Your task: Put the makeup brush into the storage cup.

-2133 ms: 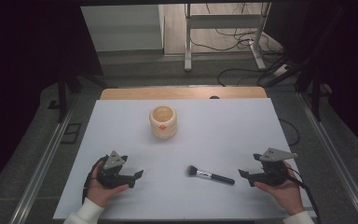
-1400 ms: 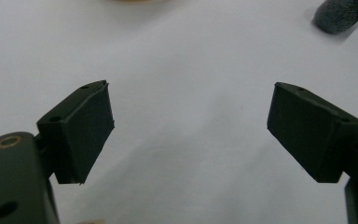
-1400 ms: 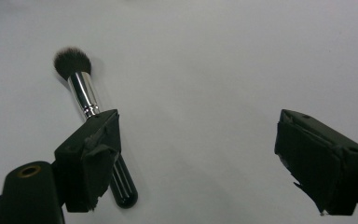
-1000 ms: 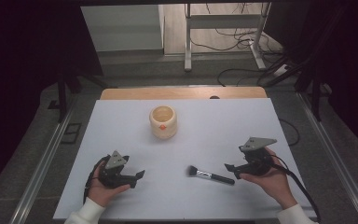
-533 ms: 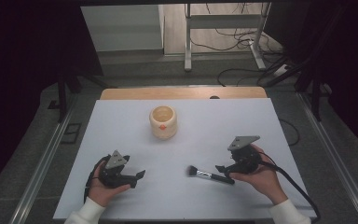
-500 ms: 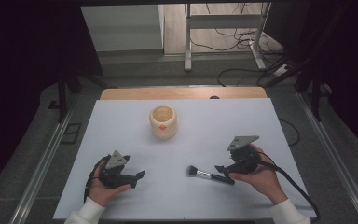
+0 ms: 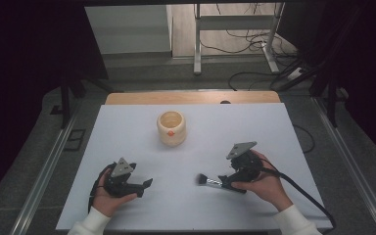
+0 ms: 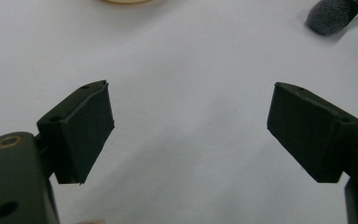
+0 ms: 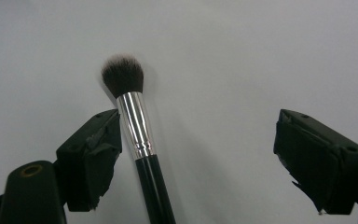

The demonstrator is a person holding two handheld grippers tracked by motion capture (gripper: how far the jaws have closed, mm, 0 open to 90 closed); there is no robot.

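A makeup brush [image 7: 208, 181] with a black handle, silver ferrule and dark bristles lies flat on the white table [image 7: 127, 132], right of centre near the front. My right gripper [image 7: 225, 179] is open and low over it. In the right gripper view the brush [image 9: 134, 122] lies between the jaws, close to the left jaw, and my right gripper [image 9: 196, 158] is not closed on it. My left gripper [image 7: 146, 184] rests open at the front left with nothing between its jaws [image 8: 189, 130]. The brush's bristles [image 8: 332, 16] show at the top right of the left gripper view.
A small cream cup [image 7: 171, 128] with an orange mark stands upright at the table's middle back. A strip of wooden tabletop [image 7: 191, 97] borders the far edge. Metal rails [image 7: 49, 166] run along both sides, and cables lie on the floor behind.
My right gripper has moved left from the table's right side until its open jaws straddle the brush handle. The left gripper, brush and cup have stayed put.
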